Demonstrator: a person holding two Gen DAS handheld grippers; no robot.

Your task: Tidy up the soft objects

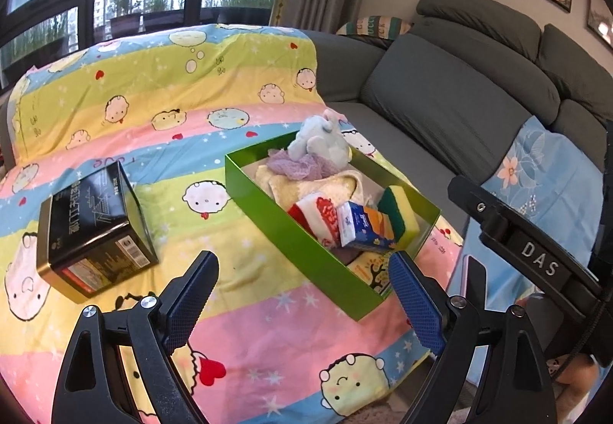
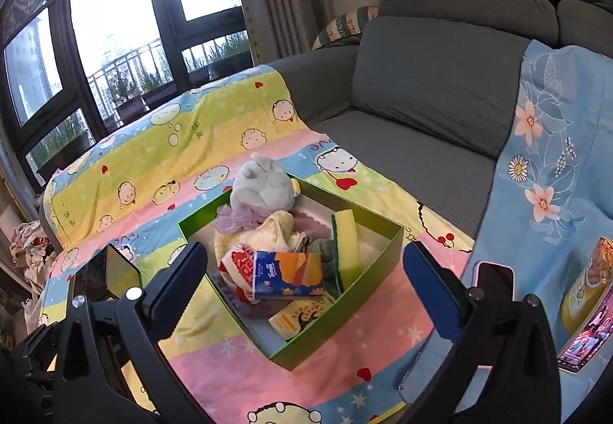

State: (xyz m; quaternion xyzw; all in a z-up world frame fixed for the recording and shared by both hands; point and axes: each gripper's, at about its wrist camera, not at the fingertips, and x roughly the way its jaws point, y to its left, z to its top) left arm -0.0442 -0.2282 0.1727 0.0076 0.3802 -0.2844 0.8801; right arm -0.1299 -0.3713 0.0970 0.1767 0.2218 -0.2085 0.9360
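"DAS" showed on the right gripper (image 2: 302, 278); it and the left gripper (image 1: 302, 293) gaped empty before the green box (image 1: 268, 217) with its Tempo tissue pack (image 2: 287, 274).

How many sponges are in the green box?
1. The yellow and green sponge stands on its edge against the right wall of the green box, beside the tissue pack. Others may hide under the towel.
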